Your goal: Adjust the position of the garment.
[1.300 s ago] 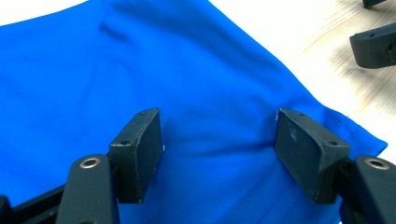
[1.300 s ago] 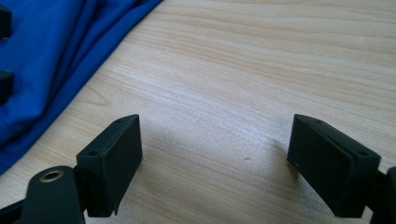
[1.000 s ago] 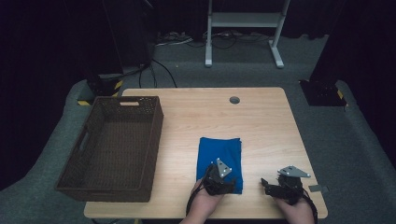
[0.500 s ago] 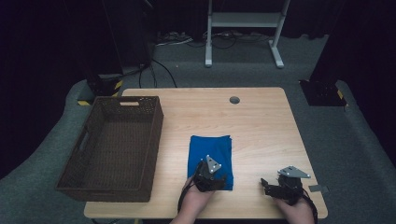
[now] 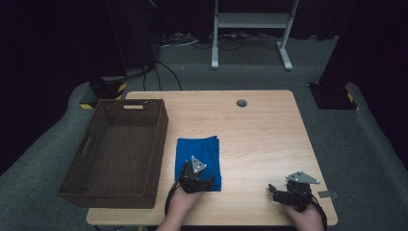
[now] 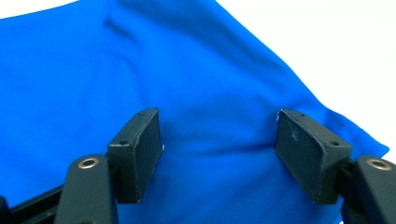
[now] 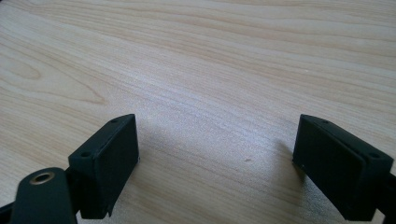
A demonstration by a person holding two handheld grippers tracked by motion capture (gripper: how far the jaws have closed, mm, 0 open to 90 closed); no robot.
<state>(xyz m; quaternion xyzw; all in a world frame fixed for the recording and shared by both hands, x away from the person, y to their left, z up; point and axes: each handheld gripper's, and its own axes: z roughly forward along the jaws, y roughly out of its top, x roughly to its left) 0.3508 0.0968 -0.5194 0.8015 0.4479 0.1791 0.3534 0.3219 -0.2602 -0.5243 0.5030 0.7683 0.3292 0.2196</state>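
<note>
A folded blue cloth (image 5: 199,151) lies on the wooden table (image 5: 260,134), just right of the basket. My left gripper (image 5: 195,174) rests on the cloth's near end. In the left gripper view the left gripper (image 6: 217,154) stands open, and the blue cloth (image 6: 187,84) spreads beneath and between its jaws; a soft crease runs from one jaw to the other. My right gripper (image 5: 278,191) sits at the table's near right edge. The right gripper (image 7: 217,163) is open over bare wood (image 7: 210,70), with nothing between its jaws.
A dark brown wicker basket (image 5: 91,144) with nothing in it stands on the table's left side, almost touching the cloth. A round cable hole (image 5: 241,103) is at the table's far middle. A small grey piece (image 5: 328,194) lies at the near right corner.
The blue cloth and my left gripper on it have slid left, from the table's middle toward the basket. The right gripper has stayed in place.
</note>
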